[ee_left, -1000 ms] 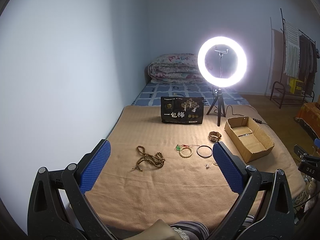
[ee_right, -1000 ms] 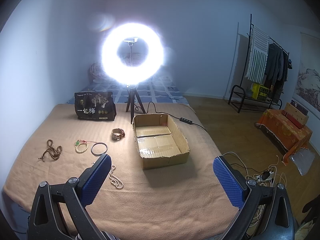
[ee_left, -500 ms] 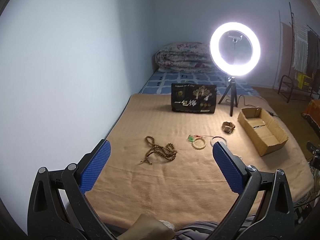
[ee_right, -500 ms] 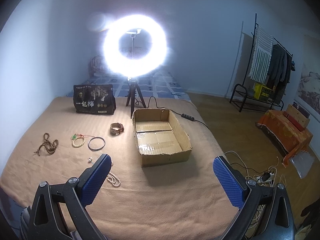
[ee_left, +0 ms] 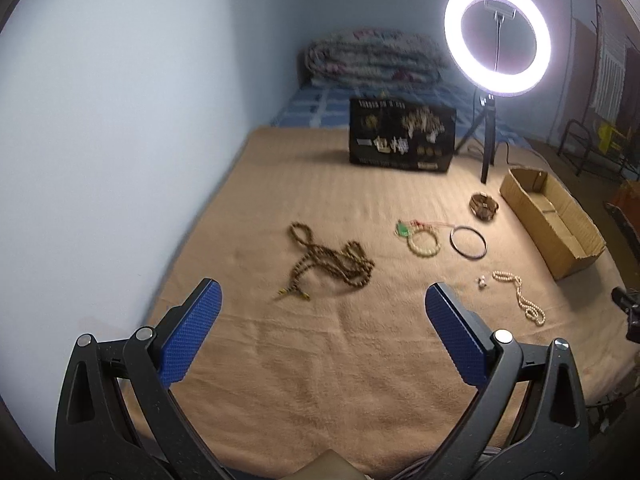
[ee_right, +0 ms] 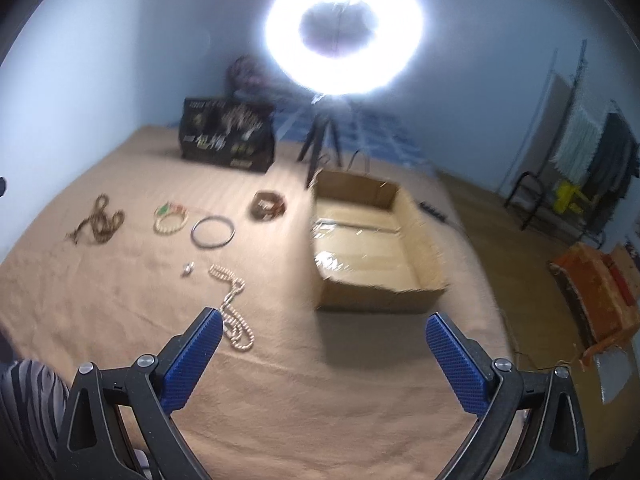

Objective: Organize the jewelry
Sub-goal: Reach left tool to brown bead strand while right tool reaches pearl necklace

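Jewelry lies on a tan blanket (ee_left: 304, 360): a brown bead necklace (ee_left: 332, 262), a pale bead bracelet with a green charm (ee_left: 422, 242), a dark bangle (ee_left: 468, 242), a brown bracelet (ee_left: 485, 205), a small earring (ee_left: 481, 281) and a pearl strand (ee_left: 520, 296). An open cardboard box (ee_right: 372, 240) stands at the right. My left gripper (ee_left: 322, 328) is open and empty, hovering short of the brown necklace. My right gripper (ee_right: 320, 352) is open and empty, with the pearl strand (ee_right: 236, 312) by its left finger and the box just ahead.
A lit ring light on a tripod (ee_left: 496, 38) and a black printed box (ee_left: 402, 138) stand at the back. A folded quilt (ee_left: 372, 60) lies behind. A wall runs along the left. A clothes rack (ee_right: 580, 148) and floor cables are at the right.
Both grippers moved forward and lower toward the bed. The left view swung toward the brown necklace, and the right view closed in on the pearl strand and box. Both stayed open.
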